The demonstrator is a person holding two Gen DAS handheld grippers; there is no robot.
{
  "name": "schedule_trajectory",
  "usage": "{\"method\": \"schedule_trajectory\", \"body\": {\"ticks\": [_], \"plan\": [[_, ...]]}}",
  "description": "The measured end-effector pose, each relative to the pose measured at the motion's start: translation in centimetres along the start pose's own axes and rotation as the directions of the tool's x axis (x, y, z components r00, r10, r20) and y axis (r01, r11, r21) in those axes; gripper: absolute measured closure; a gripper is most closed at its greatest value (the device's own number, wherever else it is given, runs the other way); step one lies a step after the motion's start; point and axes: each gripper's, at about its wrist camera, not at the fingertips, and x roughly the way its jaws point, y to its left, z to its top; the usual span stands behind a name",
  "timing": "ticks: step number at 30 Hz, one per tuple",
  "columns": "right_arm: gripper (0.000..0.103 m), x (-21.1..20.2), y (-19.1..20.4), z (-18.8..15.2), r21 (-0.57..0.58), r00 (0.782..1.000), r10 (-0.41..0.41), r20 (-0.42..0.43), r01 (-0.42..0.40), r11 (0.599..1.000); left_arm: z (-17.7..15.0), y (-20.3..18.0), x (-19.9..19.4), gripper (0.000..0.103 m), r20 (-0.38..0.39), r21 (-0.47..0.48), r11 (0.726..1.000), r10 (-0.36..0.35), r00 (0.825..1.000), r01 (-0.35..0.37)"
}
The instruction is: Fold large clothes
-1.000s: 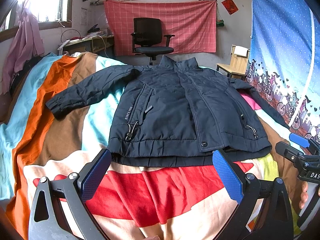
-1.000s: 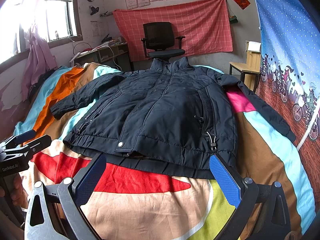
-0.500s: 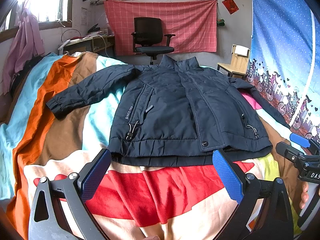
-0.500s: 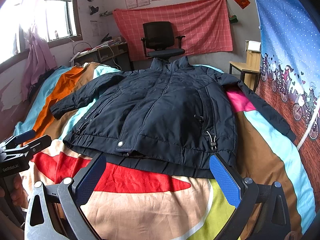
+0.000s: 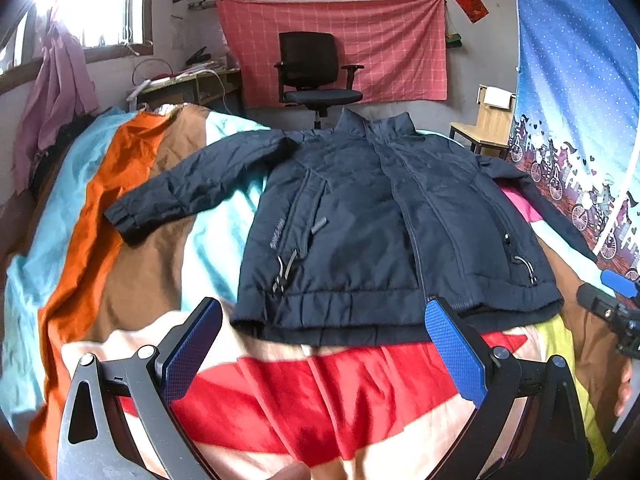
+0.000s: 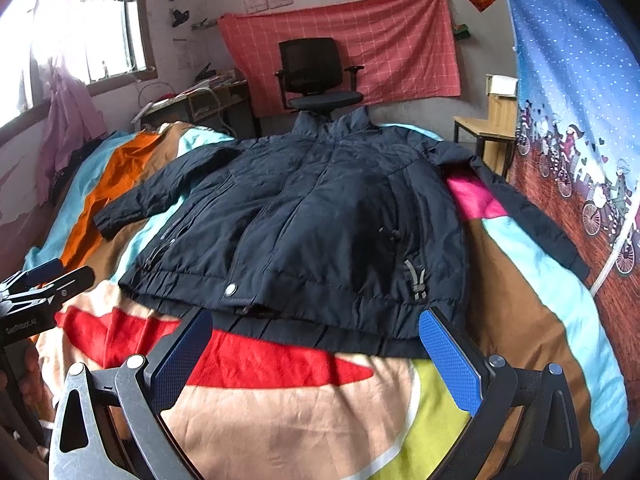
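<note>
Striped bedding (image 5: 132, 264) in orange, brown and red carries the navy jacket (image 5: 384, 216), laid flat face-up with sleeves spread, presumably so folding can start cleanly. Left gripper (image 5: 324, 344) and right gripper (image 6: 316, 348) hover near its hem, both jaws wide and empty, apparently ready to approach.

Probably bedroom: bed (image 5: 120, 280), desk (image 6: 200, 100)

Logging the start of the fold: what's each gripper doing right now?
Left gripper: open, holding nothing, short of the jacket hem.
Right gripper: open, holding nothing, also short of the hem.
</note>
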Motion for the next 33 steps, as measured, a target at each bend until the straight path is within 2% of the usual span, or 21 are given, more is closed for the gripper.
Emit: {"method": "schedule_trajectory", "body": {"ticks": [3,6,10,13,16,19,22,26,30,33], "plan": [[0.0,-0.2,-1.0,1.1,0.027,1.0,-0.012,0.011,0.012,1.0,1.5,0.0,0.1,0.003,0.0,0.036,0.999,-0.004,1.0,0.004],[0.0,-0.5,-1.8,2.3,0.039,0.999,-0.045,0.028,0.044,0.998,3.5,-0.3,-0.4,0.003,0.031,0.098,0.995,-0.005,1.0,0.002],[0.0,-0.7,-2.4,4.3,0.011,0.998,-0.064,0.018,0.064,0.998,6.9,-0.9,-0.6,0.003,0.029,0.16,0.987,-0.034,0.999,0.029],[0.0,-0.9,-2.7,6.7,-0.035,0.997,-0.076,0.004,0.076,0.996,9.7,-1.3,-0.5,0.003,0.027,0.205,0.978,-0.03,0.999,0.024],[0.0,-1.1,-3.6,10.1,-0.051,0.995,-0.101,-0.009,0.1,0.994,12.4,-1.7,-0.3,0.003,0.04,0.25,0.968,-0.004,0.999,-0.006],[0.0,-1.0,-4.7,14.2,-0.059,0.982,-0.188,-0.018,0.187,0.981,15.1,-2.8,-0.5,0.003,0.082,0.329,0.942,0.044,0.996,-0.069],[0.0,-0.9,-5.8,18.7,-0.056,0.968,-0.251,-0.019,0.25,0.967,17.1,-3.7,-0.3,0.003,0.081,0.38,0.921,0.057,0.995,-0.084],[0.0,0.7,-7.3,23.4,-0.006,0.963,-0.267,-0.045,0.267,0.964,19.5,-5.0,1.4,0.003,0.018,0.34,0.939,0.048,0.999,-0.052],[0.0,3.9,-9.5,25.7,0.112,0.968,-0.238,-0.086,0.246,0.963,21.8,-7.6,4.4,0.003,-0.015,0.299,0.953,0.058,0.998,-0.051],[0.0,6.1,-11.4,26.4,0.173,0.969,-0.237,-0.073,0.246,0.954,23.4,-10.1,7.8,0.003,-0.002,0.311,0.948,0.067,0.998,-0.063]]}}
